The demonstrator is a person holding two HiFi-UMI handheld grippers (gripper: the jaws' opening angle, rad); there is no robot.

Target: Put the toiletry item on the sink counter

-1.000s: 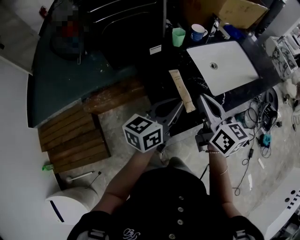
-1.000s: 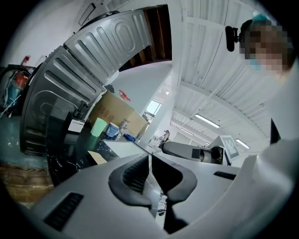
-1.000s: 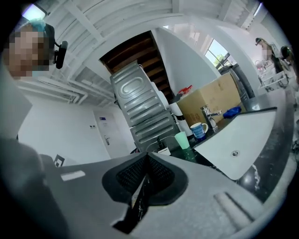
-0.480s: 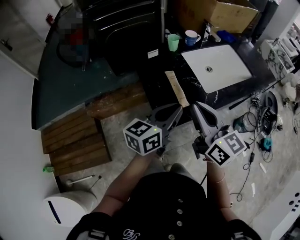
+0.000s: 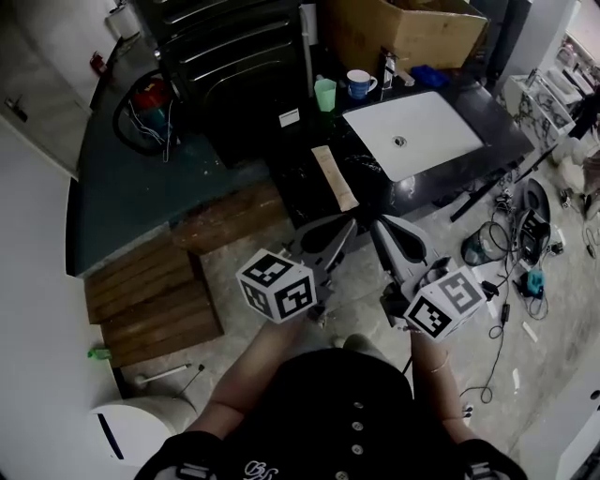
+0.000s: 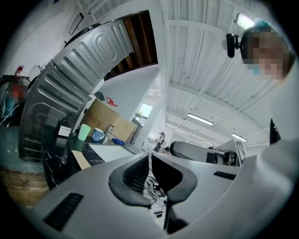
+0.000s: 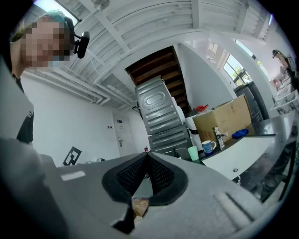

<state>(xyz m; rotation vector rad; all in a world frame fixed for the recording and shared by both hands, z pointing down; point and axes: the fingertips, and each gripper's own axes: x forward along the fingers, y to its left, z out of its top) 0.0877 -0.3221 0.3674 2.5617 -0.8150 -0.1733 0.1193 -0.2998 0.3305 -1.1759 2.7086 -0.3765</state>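
Observation:
A long tan toiletry box [image 5: 335, 177] lies flat on the dark marble sink counter [image 5: 295, 183], left of the white basin [image 5: 412, 131]. The left gripper view shows the same box [image 6: 80, 159] low at the left. My left gripper [image 5: 350, 224] [image 6: 150, 155] is shut with nothing in it, just short of the counter's near edge. Right beside it, my right gripper [image 5: 376, 222] [image 7: 146, 153] is also shut and holds nothing. Both hang over the floor, a little below the box's near end.
A green cup [image 5: 325, 95], a blue and white mug [image 5: 358, 83] and the tap [image 5: 386, 66] stand at the counter's back. A cardboard box [image 5: 403, 28] and a ribbed metal appliance [image 5: 234, 56] lie beyond. Wooden slats [image 5: 155, 300] and cables [image 5: 520, 239] cover the floor.
Both grippers have drawn back a little from the counter's edge and stayed shut. The tan box lies where it was on the counter.

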